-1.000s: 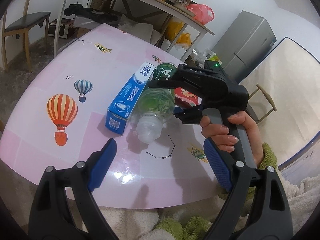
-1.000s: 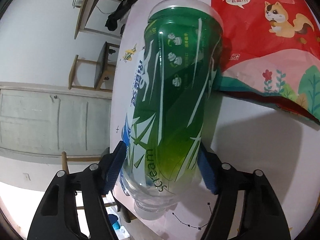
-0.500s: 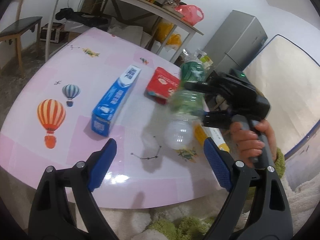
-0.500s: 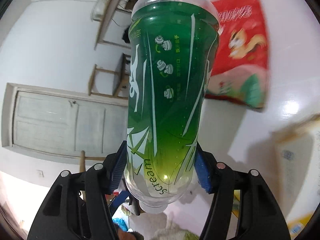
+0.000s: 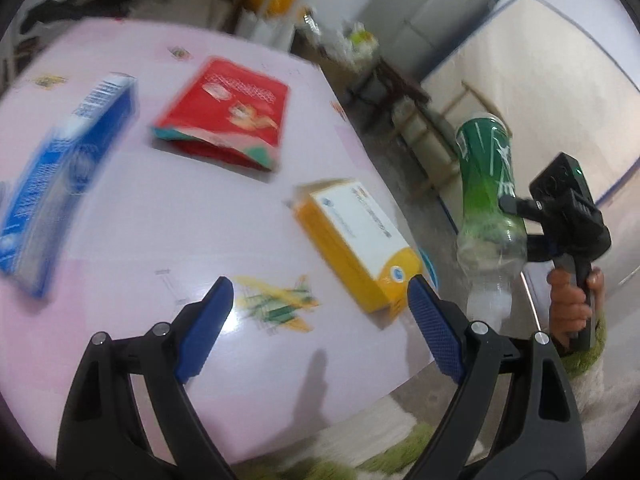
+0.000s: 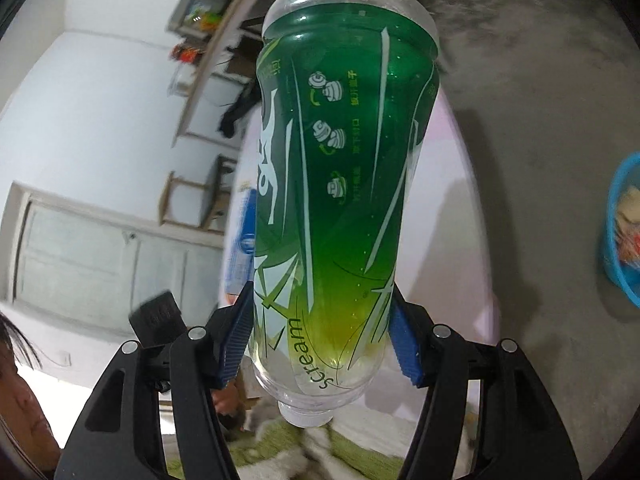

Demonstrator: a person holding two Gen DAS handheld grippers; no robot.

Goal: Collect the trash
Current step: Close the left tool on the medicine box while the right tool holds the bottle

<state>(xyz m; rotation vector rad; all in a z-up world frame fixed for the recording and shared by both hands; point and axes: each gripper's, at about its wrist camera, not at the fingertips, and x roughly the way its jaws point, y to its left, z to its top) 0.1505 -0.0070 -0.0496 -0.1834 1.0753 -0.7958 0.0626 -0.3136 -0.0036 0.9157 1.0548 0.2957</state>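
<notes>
My right gripper (image 6: 322, 340) is shut on a green plastic bottle (image 6: 340, 184), its blue pads pressing both sides near the neck, cap end toward the camera. In the left wrist view the same bottle (image 5: 486, 188) hangs in the air past the table's right edge, held by the right gripper (image 5: 520, 220). My left gripper (image 5: 320, 316) stands open above the pink table (image 5: 168, 208) with nothing between its fingers. On the table lie a yellow box (image 5: 356, 236), a red snack bag (image 5: 228, 112) and a blue toothpaste box (image 5: 56, 168).
A blue bin (image 6: 622, 232) with scraps in it stands on the grey floor at the right of the right wrist view. A wooden chair (image 5: 440, 128), a grey fridge (image 5: 444, 20) and a mattress (image 5: 540, 88) are beyond the table. A green rug (image 5: 584, 356) lies below.
The right gripper lifted the green bottle off the table and carried it rightward past the table's edge. My left gripper swung right, so the yellow box now lies just ahead of it.
</notes>
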